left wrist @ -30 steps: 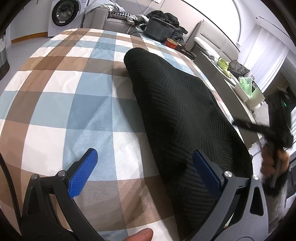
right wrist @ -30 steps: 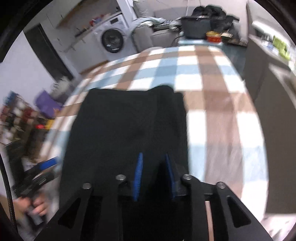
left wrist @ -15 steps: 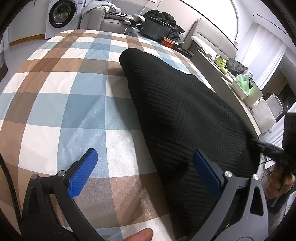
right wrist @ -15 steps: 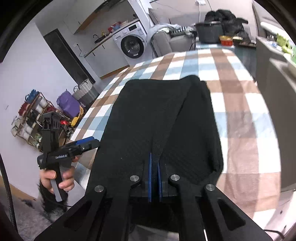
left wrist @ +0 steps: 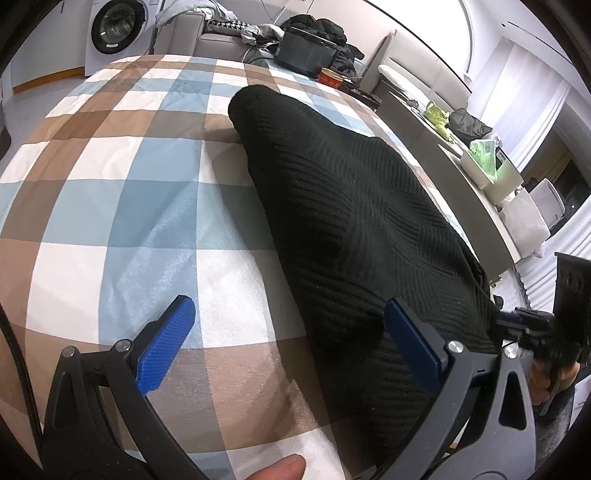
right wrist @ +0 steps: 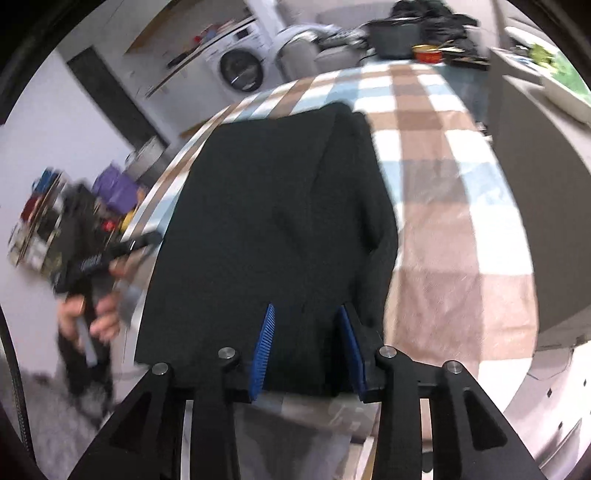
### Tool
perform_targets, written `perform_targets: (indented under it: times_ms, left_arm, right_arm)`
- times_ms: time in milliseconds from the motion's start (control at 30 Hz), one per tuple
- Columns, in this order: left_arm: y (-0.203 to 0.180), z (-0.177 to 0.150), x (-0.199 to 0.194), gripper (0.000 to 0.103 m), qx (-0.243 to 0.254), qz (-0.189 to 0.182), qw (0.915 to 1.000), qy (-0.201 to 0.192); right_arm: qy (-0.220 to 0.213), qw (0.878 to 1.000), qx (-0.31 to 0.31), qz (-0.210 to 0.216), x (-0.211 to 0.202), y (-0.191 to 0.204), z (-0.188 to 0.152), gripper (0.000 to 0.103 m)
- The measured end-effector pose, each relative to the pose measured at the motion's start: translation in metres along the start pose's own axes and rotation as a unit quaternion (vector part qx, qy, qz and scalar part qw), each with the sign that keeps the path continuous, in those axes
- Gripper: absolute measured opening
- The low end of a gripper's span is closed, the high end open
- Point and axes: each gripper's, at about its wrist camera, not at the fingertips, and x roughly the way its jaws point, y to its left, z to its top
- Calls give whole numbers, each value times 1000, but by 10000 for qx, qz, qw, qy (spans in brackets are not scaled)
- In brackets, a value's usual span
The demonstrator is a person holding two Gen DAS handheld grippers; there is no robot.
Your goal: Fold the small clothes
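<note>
A black ribbed knit garment [left wrist: 354, 221] lies folded lengthwise on the checked cloth [left wrist: 129, 206], its near end at the table's front edge. It also shows in the right wrist view [right wrist: 280, 229]. My left gripper [left wrist: 291, 343] is wide open and empty, its right finger over the garment's left edge. My right gripper [right wrist: 306, 339] is open, its blue pads [right wrist: 264, 343] parted over the garment's near hem, holding nothing. The right gripper also shows at the far right of the left wrist view [left wrist: 532, 328].
The table carries a checked brown, blue and white cloth [right wrist: 443, 206]. A washing machine [left wrist: 110, 33], a sofa with clothes [left wrist: 258, 33], a dark pot [left wrist: 306, 55] and a red bowl [left wrist: 330, 77] stand beyond. A grey counter [left wrist: 461, 173] runs along the right.
My right gripper has opened and let go of the garment's near hem, which it was shut on half a second ago. The left gripper has stayed open, nearly still.
</note>
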Motion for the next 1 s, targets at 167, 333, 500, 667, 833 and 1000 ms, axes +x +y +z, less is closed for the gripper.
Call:
perform_targets:
  times_ms: [167,333,500,667,833,1000]
  left_arm:
    - [-1,-1,0,102,1,11,10000,-9]
    - [2,1,0,102,-46,3,10000,0]
    - [3,1,-1,102,-33,-2,10000,-10]
    - [2,0,1,102,-21,-18,10000,34]
    - [-1,0,-1,102,10,-28,10000,5]
    - [0,-1,1,102,-9,-25,10000,32]
  right_arm:
    - [42,9976,-501,-474,3,17,-8,7]
    - [59,9978,-381,-534,-10,16,-15,6]
    - [-142,9977,-99,-649,-21,8,-12,21]
    - [-340,9934,713,-827,-20,-20,-1,23]
    - [48,9932,482,-1060,9,-7,14,25]
    - [277,9894,210,-1408,16,4,20,25]
